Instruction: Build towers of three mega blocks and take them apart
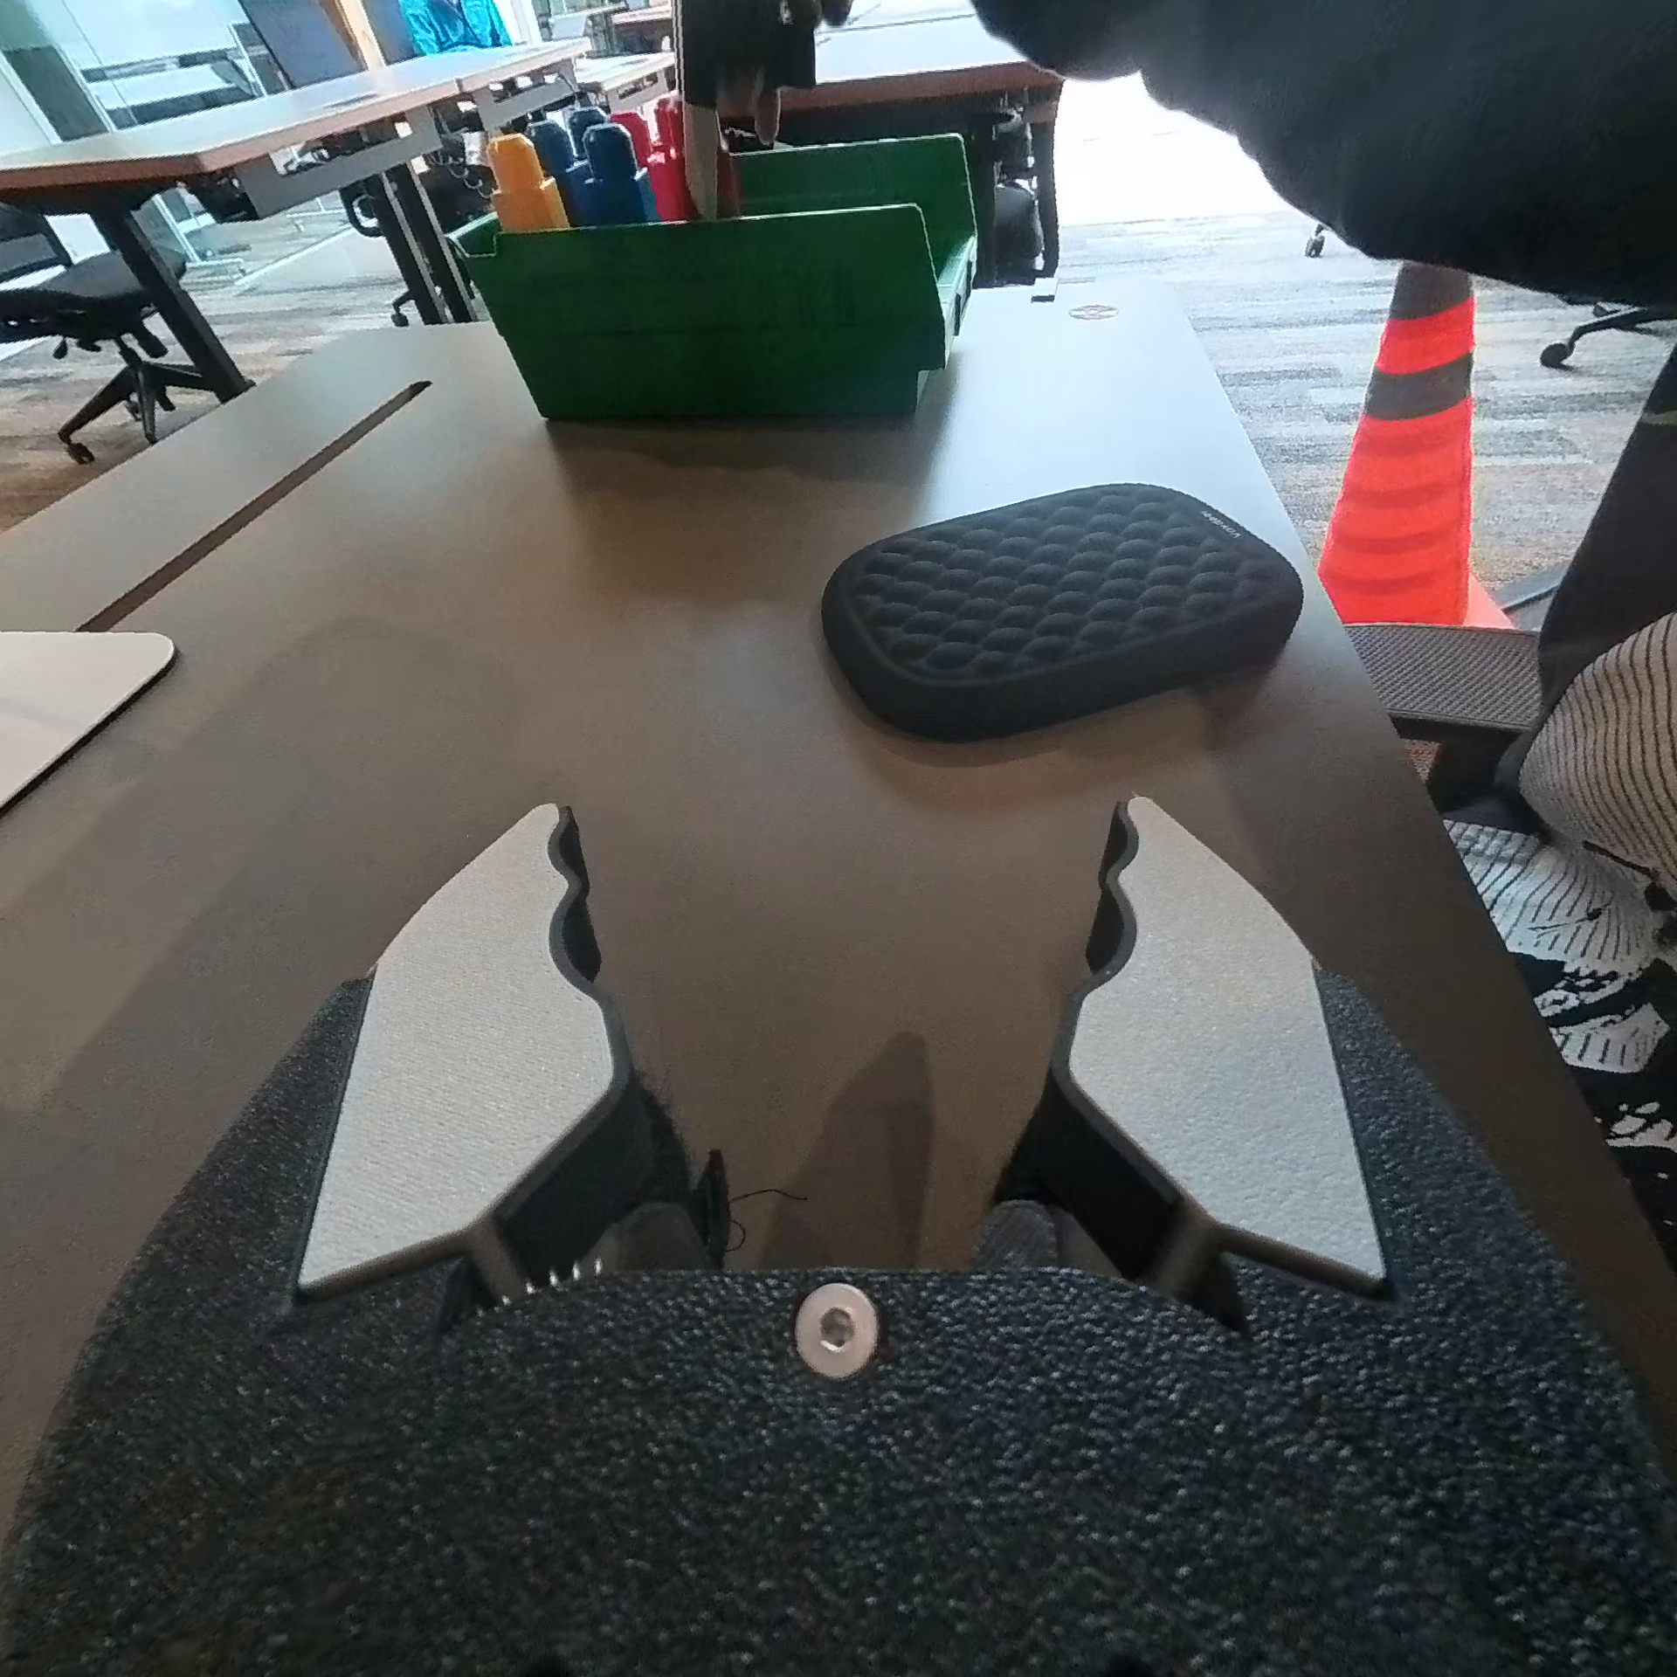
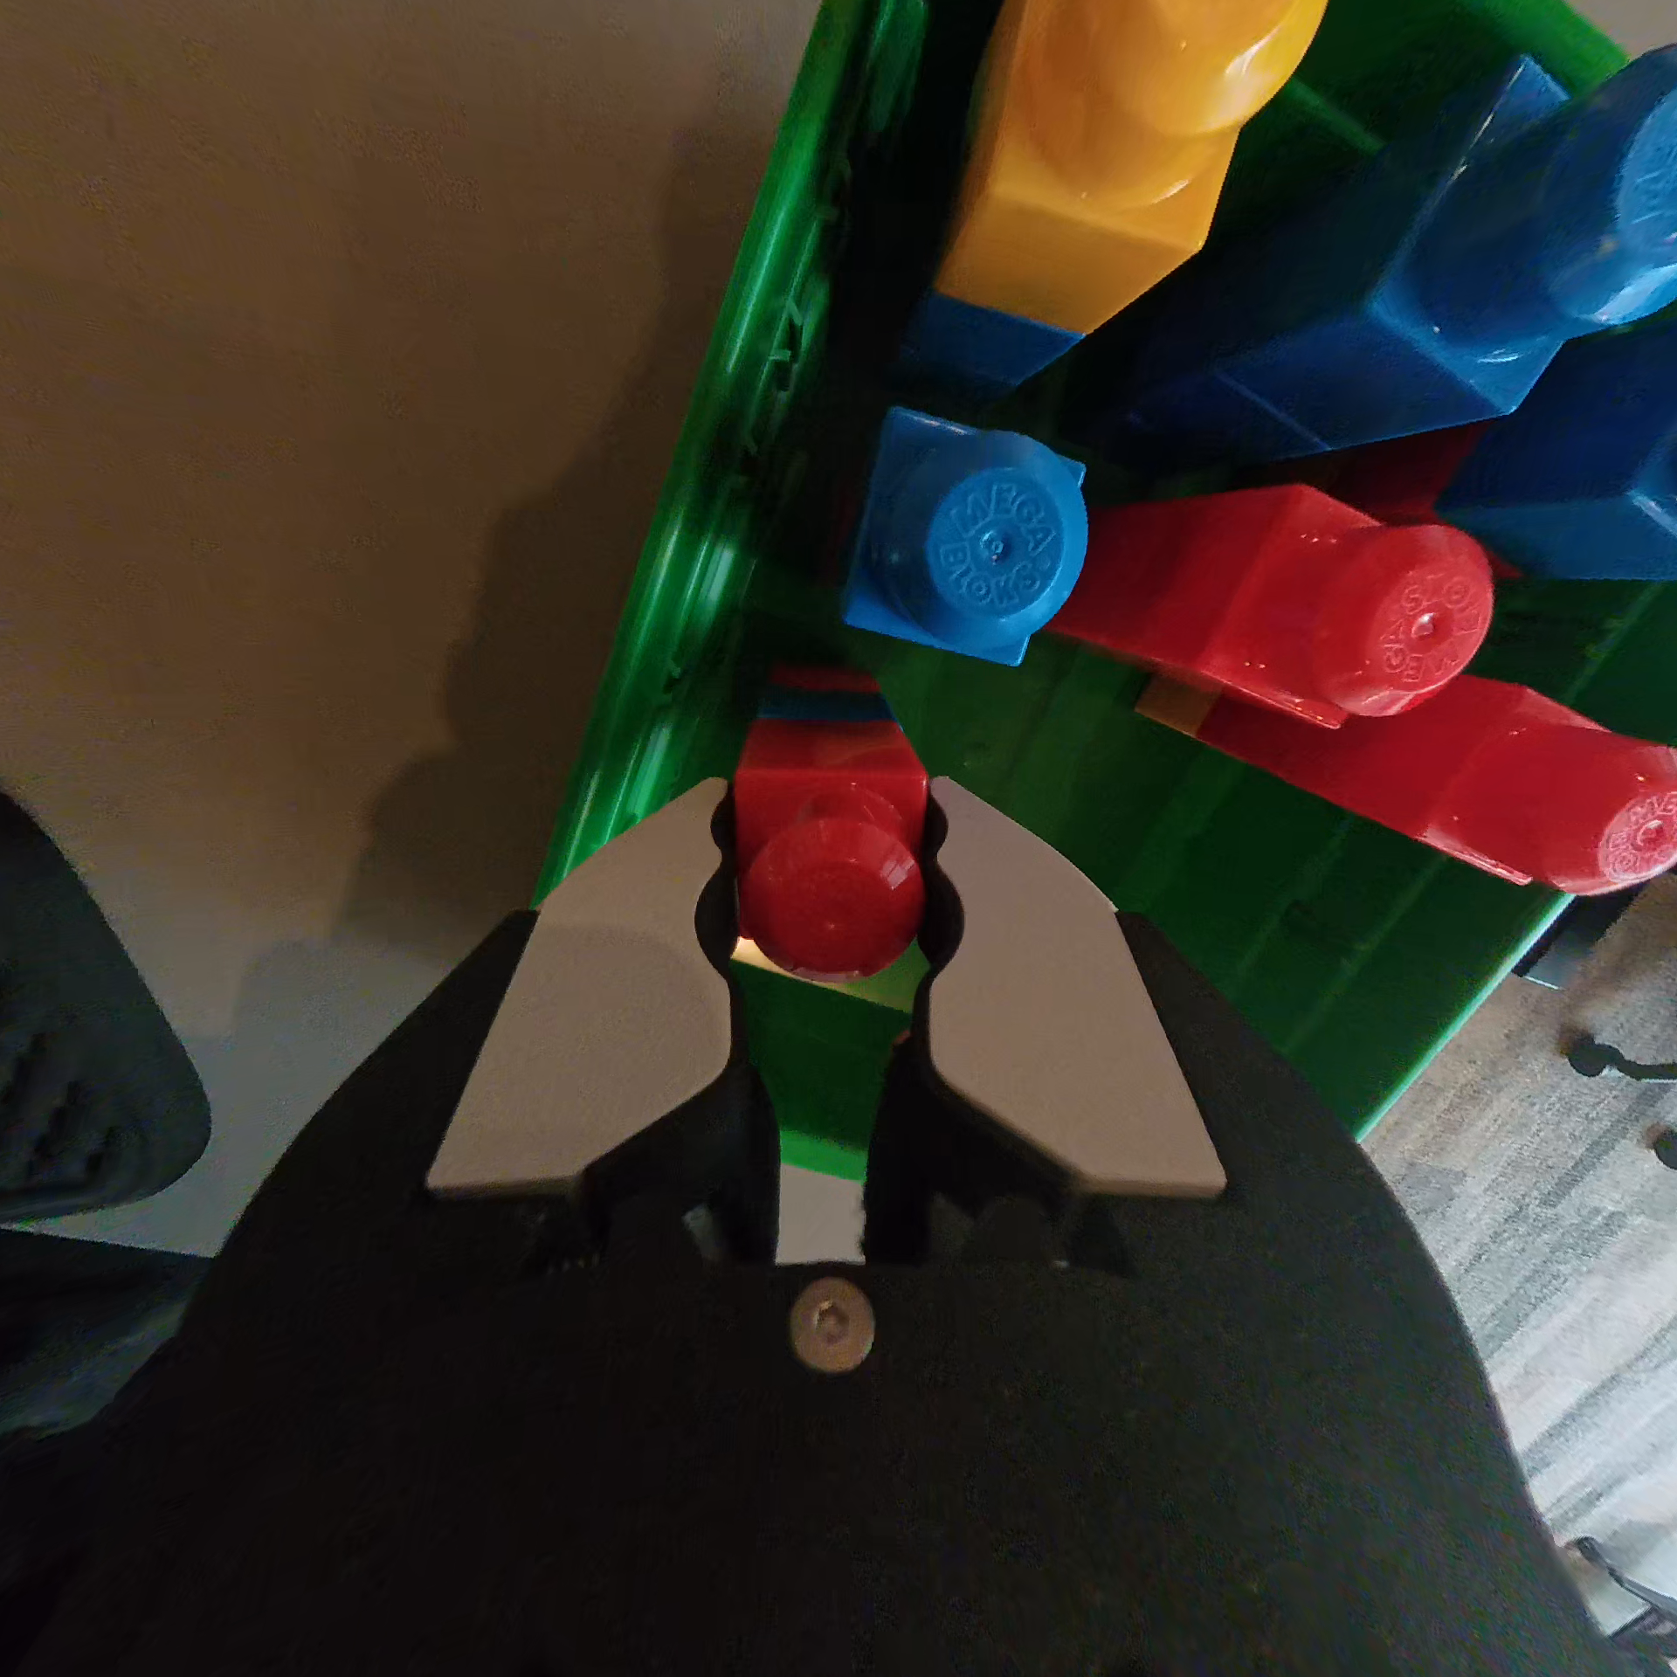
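1. Your right claw (image 2: 830, 871) is clamped on the stud of a red block (image 2: 830, 817) that tops a tower standing in the green bin (image 2: 1225, 926). Grabbing from straight above makes sense: the towers are packed close, so the top is the only free way in.

2. Your left claw (image 1: 839, 898) is spread wide with nothing in it, parked low over the bench (image 1: 726, 635) well short of the bin. Looks to me like it's waiting to hold the tower's base once you bring it over.

3. The other towers sit from 12 to 3 o'clock of your grip: a blue one (image 2: 975, 535) closest, a yellow-topped one (image 2: 1116, 154) at 12, more red and blue past that.

4. The wrist pad (image 1: 1062, 608) lies at 2 o'clock from the left claw, clear of the open bench in front of it.

5. Hard to see: under the red block only a sliver of blue and red shows, so I can't tell how well it's seated. In the left view the right claw is cut off at the top edge, and a dark sleeve blocks the top right corner.
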Tool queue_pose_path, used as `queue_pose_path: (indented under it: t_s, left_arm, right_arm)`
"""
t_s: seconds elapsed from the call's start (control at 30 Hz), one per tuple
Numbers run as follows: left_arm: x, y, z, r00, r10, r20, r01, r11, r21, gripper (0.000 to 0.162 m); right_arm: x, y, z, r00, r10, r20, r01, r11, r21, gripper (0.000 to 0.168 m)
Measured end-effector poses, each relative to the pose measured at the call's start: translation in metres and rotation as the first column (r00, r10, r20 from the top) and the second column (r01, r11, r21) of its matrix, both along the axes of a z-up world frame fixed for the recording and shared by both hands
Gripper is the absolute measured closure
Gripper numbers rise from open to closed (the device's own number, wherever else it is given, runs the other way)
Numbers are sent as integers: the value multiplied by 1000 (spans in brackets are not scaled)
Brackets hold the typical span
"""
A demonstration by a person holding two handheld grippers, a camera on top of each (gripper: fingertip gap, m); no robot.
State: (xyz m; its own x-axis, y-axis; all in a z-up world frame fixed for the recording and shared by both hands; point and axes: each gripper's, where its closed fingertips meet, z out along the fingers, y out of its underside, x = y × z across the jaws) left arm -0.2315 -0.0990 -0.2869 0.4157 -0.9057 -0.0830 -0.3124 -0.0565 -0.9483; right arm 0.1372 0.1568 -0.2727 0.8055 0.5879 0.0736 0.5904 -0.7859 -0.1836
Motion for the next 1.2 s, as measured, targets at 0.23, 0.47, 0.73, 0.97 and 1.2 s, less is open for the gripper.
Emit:
queue_pose_path:
  t_s: [0.23, 0.47, 0.73, 0.97, 1.2]
  left_arm:
    - [0, 0, 0, 1000, -1, -2, 1, 1000, 1, 55]
    - [0, 0, 0, 1000, 1, -2, -1, 1000, 0, 54]
    - [0, 1, 0, 1000, 8, -3, -8, 1000, 1, 50]
    - [-1, 2, 0, 1000, 18, -2, -18, 1000, 4, 46]
    - [-3, 5, 3, 999, 33, 19, -33, 999, -7, 45]
  right_arm:
    - [2, 0, -3, 1000, -8, 3, 8, 1000, 6, 125]
    - [3, 2, 14, 1000, -16, -9, 17, 995, 100, 103]
    - [-20, -10, 72, 993, 56, -108, -8, 916, 402, 68]
    - [-78, -56, 106, 923, 215, -319, 27, 790, 613, 46]
    - [-129, -110, 105, 851, 316, -419, 162, 602, 782, 40]
